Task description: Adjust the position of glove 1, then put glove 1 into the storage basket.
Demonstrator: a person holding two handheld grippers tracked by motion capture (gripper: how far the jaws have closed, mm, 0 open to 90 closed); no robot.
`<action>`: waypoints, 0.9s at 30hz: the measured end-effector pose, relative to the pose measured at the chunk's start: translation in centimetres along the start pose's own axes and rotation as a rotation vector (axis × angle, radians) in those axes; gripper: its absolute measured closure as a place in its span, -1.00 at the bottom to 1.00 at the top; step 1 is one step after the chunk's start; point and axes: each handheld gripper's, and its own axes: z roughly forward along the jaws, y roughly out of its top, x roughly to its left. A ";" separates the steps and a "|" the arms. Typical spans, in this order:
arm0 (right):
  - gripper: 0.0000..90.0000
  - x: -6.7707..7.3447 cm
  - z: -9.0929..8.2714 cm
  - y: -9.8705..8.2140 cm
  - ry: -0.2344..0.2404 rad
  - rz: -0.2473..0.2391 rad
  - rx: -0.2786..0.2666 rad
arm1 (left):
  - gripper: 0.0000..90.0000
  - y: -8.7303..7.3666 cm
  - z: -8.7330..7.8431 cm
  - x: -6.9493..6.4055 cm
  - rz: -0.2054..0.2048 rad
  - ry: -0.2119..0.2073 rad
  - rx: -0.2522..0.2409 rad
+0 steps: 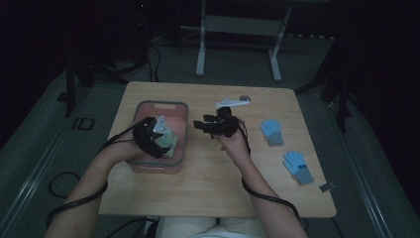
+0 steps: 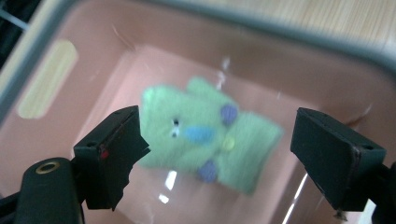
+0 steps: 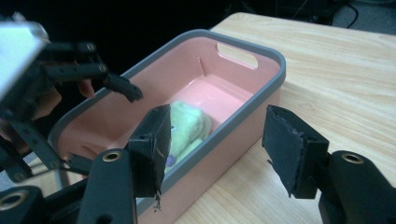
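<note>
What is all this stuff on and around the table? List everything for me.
Table: one, light wood, centre of the high view.
Bin: one, pink with a grey rim, left part of the table.
Green gloves: apparently two, green with small coloured patches, lying in the bin.
Blue gloves: two, blue with grey cuffs, right part of the table.
Metal frame: one, grey, on the floor beyond the table.
Left hand-held gripper: one, black, open above the bin.
Right hand-held gripper: one, black, open beside the bin.

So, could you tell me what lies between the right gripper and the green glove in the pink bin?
In the right gripper view, the bin's grey-rimmed wall stands between the right gripper and the green glove; the open jaws hold nothing.
</note>
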 end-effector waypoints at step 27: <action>-0.60 -0.8 -5.5 -4.3 0.002 -0.097 0.047 | -0.81 3.9 -0.3 -7.1 -0.116 -0.024 -0.341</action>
